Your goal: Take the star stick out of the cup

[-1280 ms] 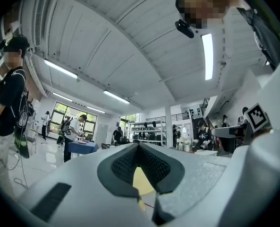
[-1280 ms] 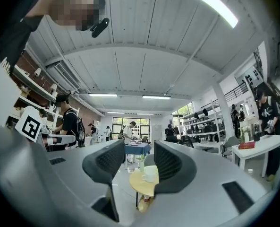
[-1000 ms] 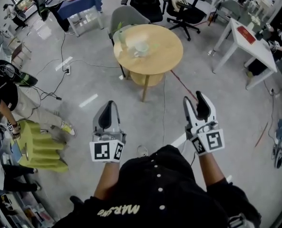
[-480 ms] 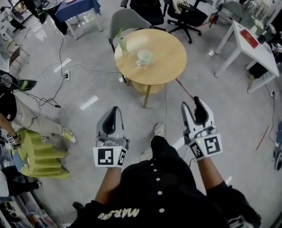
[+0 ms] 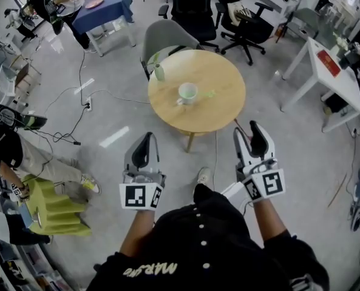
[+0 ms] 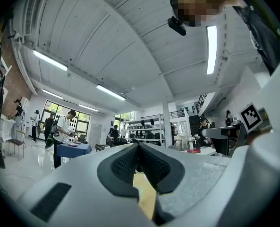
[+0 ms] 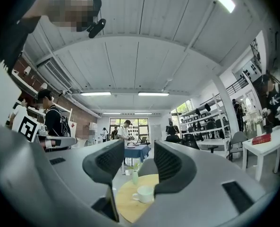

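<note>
A round wooden table stands ahead of me, well beyond both grippers. On it are a white mug and, near its far left edge, a slim pale green cup with a green stick poking out of its top. The right gripper view shows the same green cup behind the mug. My left gripper is held low at the left with its pads pressed together and nothing in them. At the right, my right gripper is open and empty.
A grey chair sits behind the table, with black office chairs beyond it. A white desk is at the right and a blue table at the far left. Cables cross the floor. A person and a green stool are at the left.
The table has come nearer in the head view, and the cups are sharper. Both grippers keep the same pose in front of my body.
</note>
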Motion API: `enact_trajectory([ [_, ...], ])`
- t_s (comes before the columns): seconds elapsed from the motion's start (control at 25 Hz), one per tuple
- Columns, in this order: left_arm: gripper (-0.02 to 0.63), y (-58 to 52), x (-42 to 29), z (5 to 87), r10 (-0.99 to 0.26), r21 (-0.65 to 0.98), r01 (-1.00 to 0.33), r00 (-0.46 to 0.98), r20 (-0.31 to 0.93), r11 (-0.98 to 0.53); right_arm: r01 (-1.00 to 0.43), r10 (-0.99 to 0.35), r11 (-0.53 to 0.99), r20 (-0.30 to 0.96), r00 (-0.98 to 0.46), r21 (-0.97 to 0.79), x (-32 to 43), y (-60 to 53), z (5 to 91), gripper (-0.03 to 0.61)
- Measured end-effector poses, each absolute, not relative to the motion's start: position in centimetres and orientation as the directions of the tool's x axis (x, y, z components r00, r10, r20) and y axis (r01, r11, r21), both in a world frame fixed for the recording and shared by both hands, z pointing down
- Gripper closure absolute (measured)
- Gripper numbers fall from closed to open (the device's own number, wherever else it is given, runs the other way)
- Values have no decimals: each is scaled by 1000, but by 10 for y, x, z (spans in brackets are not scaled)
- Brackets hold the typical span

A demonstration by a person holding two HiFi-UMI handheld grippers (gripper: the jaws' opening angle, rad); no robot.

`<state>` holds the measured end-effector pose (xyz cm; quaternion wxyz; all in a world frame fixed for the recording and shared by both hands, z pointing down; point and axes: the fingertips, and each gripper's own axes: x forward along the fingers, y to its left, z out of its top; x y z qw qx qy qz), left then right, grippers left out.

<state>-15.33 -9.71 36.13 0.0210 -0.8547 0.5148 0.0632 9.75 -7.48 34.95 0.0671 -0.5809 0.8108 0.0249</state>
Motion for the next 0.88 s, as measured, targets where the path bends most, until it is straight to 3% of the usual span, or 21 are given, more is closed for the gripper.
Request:
enact_trajectory([
  [0.52, 620, -245, -89, 348, -903, 24, -909, 410, -128, -416, -920, -915, 388, -144, -376, -60, 161, -237, 337, 391],
  [0.88, 620, -290, -79, 368, -916, -26, -920, 392, -87, -391, -903, -910, 413, -86, -405, -119, 164, -312, 373, 391],
])
